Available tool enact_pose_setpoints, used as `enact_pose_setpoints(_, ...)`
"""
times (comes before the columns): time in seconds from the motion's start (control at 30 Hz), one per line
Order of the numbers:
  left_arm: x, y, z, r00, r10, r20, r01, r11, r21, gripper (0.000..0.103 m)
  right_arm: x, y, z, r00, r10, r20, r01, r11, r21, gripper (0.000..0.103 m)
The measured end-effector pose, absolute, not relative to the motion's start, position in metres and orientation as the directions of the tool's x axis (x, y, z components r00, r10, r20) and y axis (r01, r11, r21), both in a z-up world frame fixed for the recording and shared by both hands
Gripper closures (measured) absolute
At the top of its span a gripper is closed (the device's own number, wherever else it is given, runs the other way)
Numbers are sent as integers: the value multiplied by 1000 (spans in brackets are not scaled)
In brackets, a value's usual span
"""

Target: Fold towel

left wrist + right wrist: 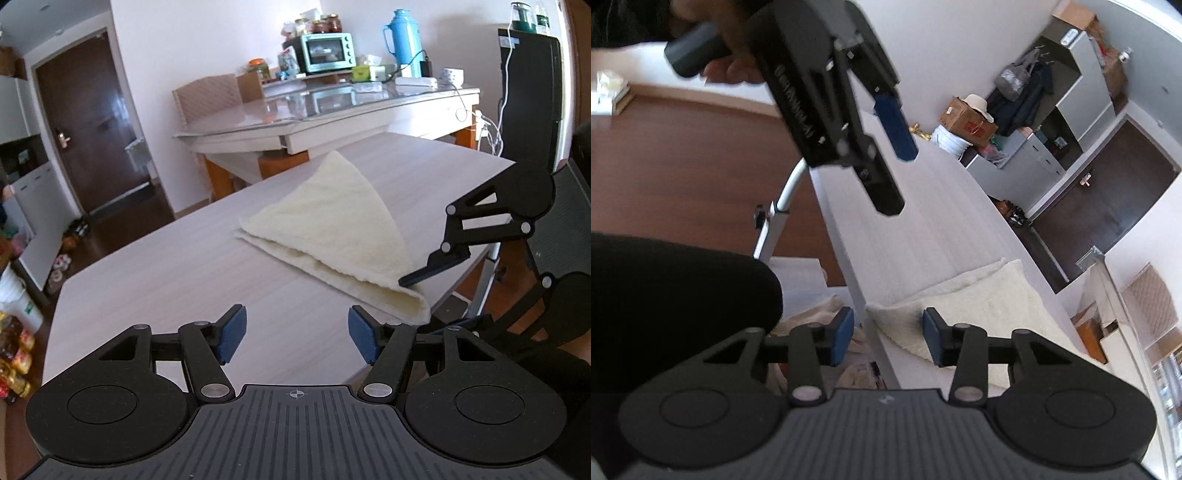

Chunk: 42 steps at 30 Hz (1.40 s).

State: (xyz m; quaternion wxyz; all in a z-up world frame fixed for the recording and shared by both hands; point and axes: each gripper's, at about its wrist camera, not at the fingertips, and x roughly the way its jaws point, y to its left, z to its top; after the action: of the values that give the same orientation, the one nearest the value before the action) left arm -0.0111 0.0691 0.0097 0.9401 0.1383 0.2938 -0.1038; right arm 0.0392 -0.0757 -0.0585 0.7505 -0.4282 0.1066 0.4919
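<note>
Left wrist view: towel (pixel 332 229) lies ahead-right of the spread left gripper (pixel 295 334) — right gripper (pixel 424 271) (also spread, empty) is nearer, at its near corner.

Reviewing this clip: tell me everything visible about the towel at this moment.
The towel is cream, fluffy terry cloth, already folded over on itself so it shows layered edges along its left side and a rounded fold at the near corner. It lies flat on the pale wood-grain table, near the table's right edge. The right gripper has its open fingers at the towel's near-right corner, one finger over the top layer; whether it touches is unclear. The left gripper hangs open above bare table, apart from the towel.
</note>
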Motion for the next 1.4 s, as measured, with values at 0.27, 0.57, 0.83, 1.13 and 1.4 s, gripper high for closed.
enact_pose_setpoints(0.27,5,80,10,811,-97,-577,268,938,220,30,25,-90,-46,459,653,-602,-853,135,-504,95)
enact_pose_setpoints(0.57,79,79,6,812,-124,-570,359,876,321,29,33,-139,5,315,709,-631,-941,146,-306,95)
enact_pose_setpoints(0.83,119,73,-12,757,-155,-635,467,808,359,29,39,-152,18,274,709,-650,-957,135,-256,95)
enact_pose_setpoints(1.13,131,84,-13,689,-165,-705,521,790,324,29,49,-173,36,211,747,-630,-977,136,-166,95)
enact_pose_setpoints(1.4,143,90,-9,635,-190,-749,577,761,295,27,157,-210,94,246,836,-490,-962,272,-19,95)
